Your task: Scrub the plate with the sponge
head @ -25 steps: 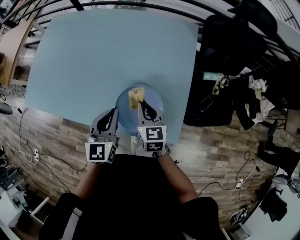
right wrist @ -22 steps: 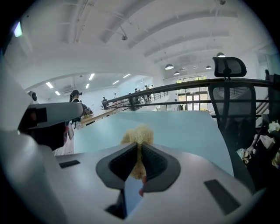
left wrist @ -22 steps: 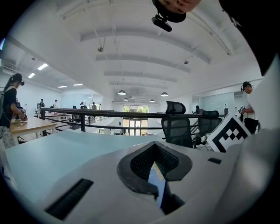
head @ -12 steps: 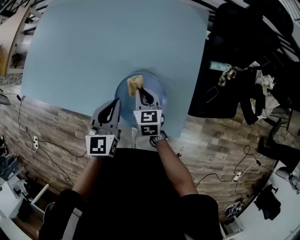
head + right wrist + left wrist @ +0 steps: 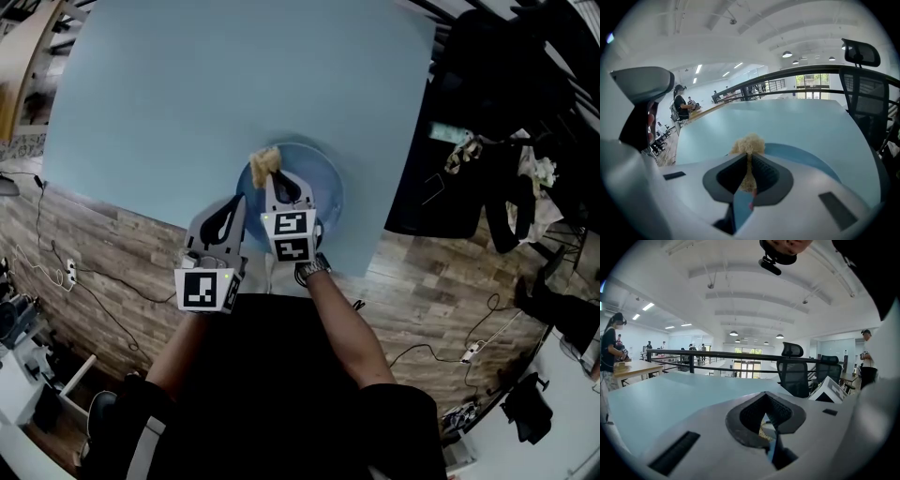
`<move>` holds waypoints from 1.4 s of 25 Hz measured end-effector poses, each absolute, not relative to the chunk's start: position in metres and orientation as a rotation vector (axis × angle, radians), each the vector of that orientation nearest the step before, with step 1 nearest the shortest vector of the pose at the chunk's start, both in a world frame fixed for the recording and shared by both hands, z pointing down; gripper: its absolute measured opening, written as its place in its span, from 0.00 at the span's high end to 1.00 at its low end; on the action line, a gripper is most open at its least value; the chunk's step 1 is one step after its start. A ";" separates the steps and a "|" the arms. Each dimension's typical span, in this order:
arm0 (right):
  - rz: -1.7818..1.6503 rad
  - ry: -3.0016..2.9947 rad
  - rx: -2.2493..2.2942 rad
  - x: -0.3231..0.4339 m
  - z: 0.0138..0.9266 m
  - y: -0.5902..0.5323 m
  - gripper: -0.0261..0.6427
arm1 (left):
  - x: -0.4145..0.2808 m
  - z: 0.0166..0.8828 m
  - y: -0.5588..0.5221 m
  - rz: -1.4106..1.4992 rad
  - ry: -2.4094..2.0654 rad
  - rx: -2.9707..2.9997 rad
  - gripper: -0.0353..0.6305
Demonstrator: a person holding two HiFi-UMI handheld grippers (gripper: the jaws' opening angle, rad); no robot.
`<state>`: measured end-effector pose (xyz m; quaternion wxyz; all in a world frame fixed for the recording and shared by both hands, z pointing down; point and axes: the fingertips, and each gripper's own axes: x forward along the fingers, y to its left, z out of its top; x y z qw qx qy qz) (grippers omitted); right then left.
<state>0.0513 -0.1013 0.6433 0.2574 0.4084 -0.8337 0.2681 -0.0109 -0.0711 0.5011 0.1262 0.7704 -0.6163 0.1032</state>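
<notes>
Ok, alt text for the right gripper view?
The right gripper is shut on a tan sponge, whose frayed top sticks out above the jaws, with a blue plate just beyond. Behind lies a pale blue table, a black office chair at right.

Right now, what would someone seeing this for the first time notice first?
Probably the tan sponge pinched in the right gripper, held at the far left rim of the blue plate, which sits near the front edge of the pale blue table. Next, the black-and-white marker cubes on that gripper and on the left gripper beside it, close to the person's body.
</notes>
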 end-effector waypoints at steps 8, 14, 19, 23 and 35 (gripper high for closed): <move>0.739 -2.231 1.120 0.048 0.651 -0.105 0.91 | -0.023 0.502 -0.071 0.285 -1.803 2.219 0.94; 0.741 -2.218 1.138 0.052 0.652 -0.106 0.91 | -0.023 0.501 -0.071 0.278 -1.794 2.221 0.94; 0.747 -2.197 1.180 0.066 0.652 -0.113 0.91 | -0.016 0.501 -0.072 0.273 -1.778 2.235 0.94; 0.754 -2.174 1.221 0.080 0.653 -0.116 0.91 | -0.010 0.503 -0.072 0.275 -1.758 2.252 0.94; 0.798 -2.092 1.347 0.125 0.652 -0.115 0.91 | 0.029 0.496 -0.078 0.282 -1.666 2.351 0.94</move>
